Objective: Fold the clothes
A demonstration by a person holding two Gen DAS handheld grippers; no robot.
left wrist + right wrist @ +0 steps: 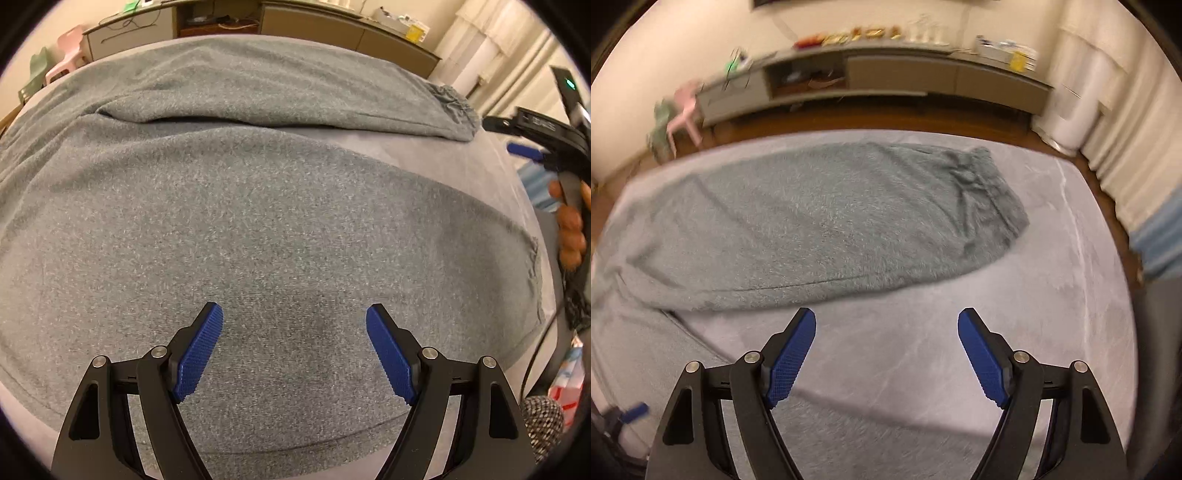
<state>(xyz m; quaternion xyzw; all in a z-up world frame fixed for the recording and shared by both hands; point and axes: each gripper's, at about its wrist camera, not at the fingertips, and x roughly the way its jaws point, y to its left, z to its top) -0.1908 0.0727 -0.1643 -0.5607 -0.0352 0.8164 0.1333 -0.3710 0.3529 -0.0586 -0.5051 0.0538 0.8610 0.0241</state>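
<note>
Grey-green fleece trousers (258,221) lie spread flat on a pale grey bed (480,166). The near leg fills the left wrist view; the far leg (277,92) ends in a gathered cuff (456,105). My left gripper (294,317) is open and empty, low over the near leg. My right gripper (886,325) is open and empty above bare sheet (923,350), in front of the far leg (812,221) and its cuff (982,184). The right gripper also shows at the right edge of the left wrist view (524,151), held by a hand. The right wrist view is blurred.
A long low cabinet (905,77) with clutter on top runs along the far wall. A pink stool (685,110) stands at the far left. Pale curtains (1126,110) hang at the right. Bags and cloth (565,373) lie beside the bed at the right.
</note>
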